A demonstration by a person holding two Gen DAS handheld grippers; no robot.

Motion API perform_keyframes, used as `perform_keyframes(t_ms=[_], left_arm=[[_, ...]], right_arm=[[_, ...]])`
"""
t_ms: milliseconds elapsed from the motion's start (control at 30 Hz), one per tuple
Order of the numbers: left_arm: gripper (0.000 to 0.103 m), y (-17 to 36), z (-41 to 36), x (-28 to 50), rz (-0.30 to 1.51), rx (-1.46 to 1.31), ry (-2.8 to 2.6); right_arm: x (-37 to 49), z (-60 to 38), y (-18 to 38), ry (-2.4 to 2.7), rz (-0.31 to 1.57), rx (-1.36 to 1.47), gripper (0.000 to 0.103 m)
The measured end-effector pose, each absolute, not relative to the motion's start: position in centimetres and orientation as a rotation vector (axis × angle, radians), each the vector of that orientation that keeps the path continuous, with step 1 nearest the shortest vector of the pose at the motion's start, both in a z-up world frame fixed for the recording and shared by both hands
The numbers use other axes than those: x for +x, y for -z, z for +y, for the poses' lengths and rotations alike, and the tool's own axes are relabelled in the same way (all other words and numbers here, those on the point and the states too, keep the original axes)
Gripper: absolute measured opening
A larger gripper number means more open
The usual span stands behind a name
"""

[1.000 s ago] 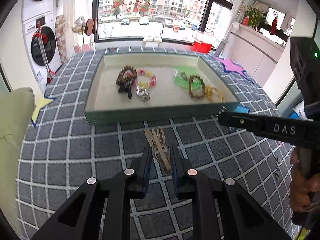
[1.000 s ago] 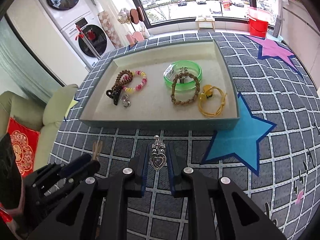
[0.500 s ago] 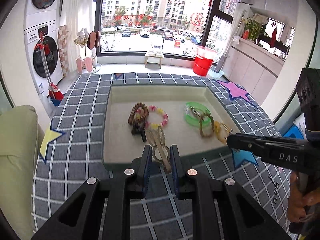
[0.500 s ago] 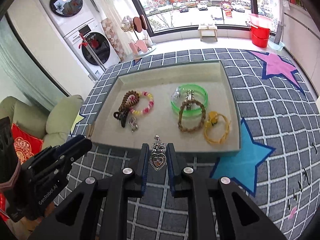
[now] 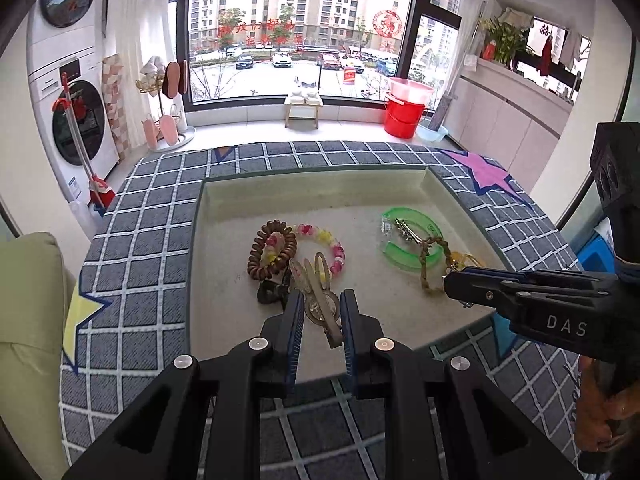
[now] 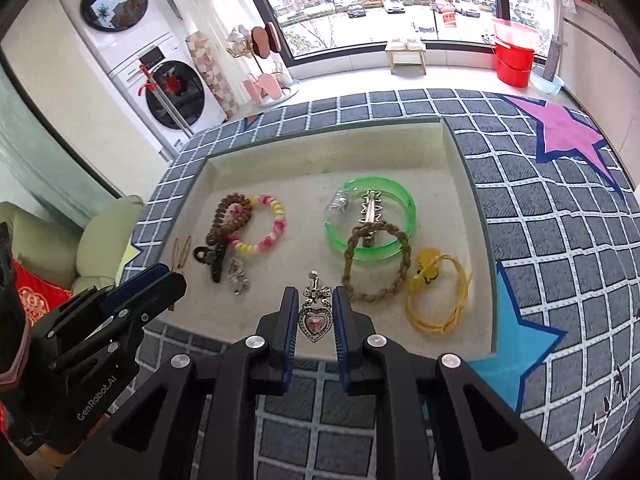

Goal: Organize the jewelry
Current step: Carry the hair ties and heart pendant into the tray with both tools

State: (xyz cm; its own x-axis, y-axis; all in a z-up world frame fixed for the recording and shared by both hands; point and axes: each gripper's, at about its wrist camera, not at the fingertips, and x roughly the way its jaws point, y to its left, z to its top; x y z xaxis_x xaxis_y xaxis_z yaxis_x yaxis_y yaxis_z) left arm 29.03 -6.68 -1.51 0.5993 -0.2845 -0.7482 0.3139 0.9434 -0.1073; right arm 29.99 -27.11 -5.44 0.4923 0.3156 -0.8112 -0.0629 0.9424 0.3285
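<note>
While the left gripper hangs over the tray's near edge, its fingers are clenched on a beige hair clip that sticks up between them. The tray sits on a grey checked cloth with coloured stars. Toward its left side lie a brown bead bracelet, a pink and yellow bead bracelet, a black claw clip and a small clear trinket, all close together. The right gripper is over the middle of the near edge, clamped on a heart-shaped pendant with a pink stone. Toward the right side a green bangle holds a silver hair clip; a braided brown ring overlaps the bangle's near rim, and a yellow cord bracelet lies nearest the right wall.
</note>
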Motion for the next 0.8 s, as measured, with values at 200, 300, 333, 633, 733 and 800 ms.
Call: perform_keyframes(t_ms=[200,300,333,633,733,800], left_arm=[[0.033,2.7,-7.2,30.7,0.886,0.051,0.34],[0.033,3.4,-7.5,31.3,0.9,0.062,0.34],[0.033,3.6,-7.6,31.4,0.902,0.069,0.337],[0.033,4.6,-7.4,32.4,0.925,0.071,0.321],[0.033,4.6,-7.8,32.4,0.916,0.094,0.319],[0.033,4.6,-8.1,32.5,0.917,0.107,0.319]], right_arm=[[31.4,-27.5,6.6,-0.208,1.052,0.279,0.019],[32.0,-27.5,7.1,-0.197,1.06,0.272,0.019],[32.1,-27.4,7.3,-0.193,1.062,0.268,0.019],[32.8,-27.4,8.2,-0.162,1.068,0.239,0.019],[33.0,-27.3,8.3,-0.156,1.066,0.234,0.019],[32.9,-27.3,8.3,-0.154,1.063,0.23,0.019]])
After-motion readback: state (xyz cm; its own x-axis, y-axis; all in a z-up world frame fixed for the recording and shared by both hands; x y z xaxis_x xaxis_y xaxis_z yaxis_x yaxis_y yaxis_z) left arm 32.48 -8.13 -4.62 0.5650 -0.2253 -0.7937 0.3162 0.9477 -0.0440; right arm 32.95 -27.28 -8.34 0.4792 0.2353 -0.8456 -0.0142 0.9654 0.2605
